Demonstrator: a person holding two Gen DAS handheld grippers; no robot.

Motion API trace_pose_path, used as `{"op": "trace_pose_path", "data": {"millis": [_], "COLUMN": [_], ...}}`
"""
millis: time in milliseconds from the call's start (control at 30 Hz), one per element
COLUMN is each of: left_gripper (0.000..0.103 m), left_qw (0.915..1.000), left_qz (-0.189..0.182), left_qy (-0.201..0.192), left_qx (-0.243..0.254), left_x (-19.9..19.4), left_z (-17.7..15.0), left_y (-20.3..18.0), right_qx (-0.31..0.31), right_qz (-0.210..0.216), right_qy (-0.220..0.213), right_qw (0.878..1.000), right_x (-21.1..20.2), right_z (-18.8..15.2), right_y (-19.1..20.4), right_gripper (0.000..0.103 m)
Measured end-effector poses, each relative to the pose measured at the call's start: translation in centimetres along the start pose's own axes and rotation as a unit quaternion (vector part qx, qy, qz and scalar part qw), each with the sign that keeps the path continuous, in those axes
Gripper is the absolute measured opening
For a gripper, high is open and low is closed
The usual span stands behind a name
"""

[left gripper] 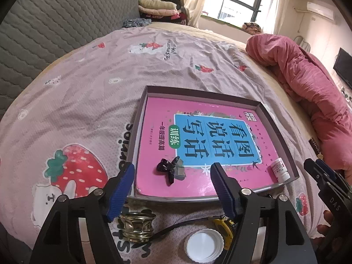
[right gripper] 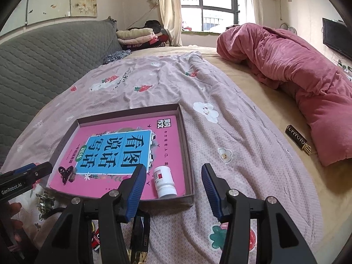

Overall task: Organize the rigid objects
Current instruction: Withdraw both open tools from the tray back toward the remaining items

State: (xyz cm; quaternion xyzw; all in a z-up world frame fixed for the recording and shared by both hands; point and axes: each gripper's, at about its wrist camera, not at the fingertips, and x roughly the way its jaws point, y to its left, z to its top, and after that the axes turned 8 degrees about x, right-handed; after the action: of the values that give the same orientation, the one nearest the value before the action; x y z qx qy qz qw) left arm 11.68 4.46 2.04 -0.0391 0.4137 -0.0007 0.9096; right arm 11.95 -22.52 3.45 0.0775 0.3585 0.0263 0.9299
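**Both grippers wide over the tray on the bed**

Here we are above the bed (left gripper: 92,92), and the shallow cardboard tray (left gripper: 140,118) sits on the strawberry-print sheet with a pink workbook (left gripper: 158,136) lying flat inside, filling most of it. On the book, toward the tray's near edge, a black hair clip (left gripper: 167,168) rests on the cover. Over in the tray's near right corner lies a small white bottle (right gripper: 164,181), tipped on its side, cap toward the near wall.

The left gripper (left gripper: 172,189) hangs spread wide just short of the tray's near edge, nothing between its blue pads. On the sheet below it sit a brass-coloured ring-shaped piece (left gripper: 136,224), a white round lid (left gripper: 203,246) and a yellow tape measure (left gripper: 226,225), all outside the tray.

The right gripper (right gripper: 173,187) is spread wide too, empty, its left finger over the tray's near wall beside the bottle, its right finger over bare sheet. A rolled pink quilt (right gripper: 286,66) lies along the bed's far right edge.
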Motion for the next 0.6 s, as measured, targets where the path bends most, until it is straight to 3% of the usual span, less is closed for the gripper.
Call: {"op": "trace_pose_path", "data": {"millis": [600], "left_gripper": [0.074], "left_qw": [0.9996], "left_qz": [0.007], "left_qy": [-0.025], "left_qx": [-0.011], "left_x": [-3.6], "left_z": [0.3], "left_y": [2.4], "right_qx": [-0.008], "right_qz": [0.009], "right_qy": [-0.014], "right_qw": [1.0], "right_x": [-2.4], "right_z": [-0.3], "right_y": [0.6], "right_gripper": [0.052]}}
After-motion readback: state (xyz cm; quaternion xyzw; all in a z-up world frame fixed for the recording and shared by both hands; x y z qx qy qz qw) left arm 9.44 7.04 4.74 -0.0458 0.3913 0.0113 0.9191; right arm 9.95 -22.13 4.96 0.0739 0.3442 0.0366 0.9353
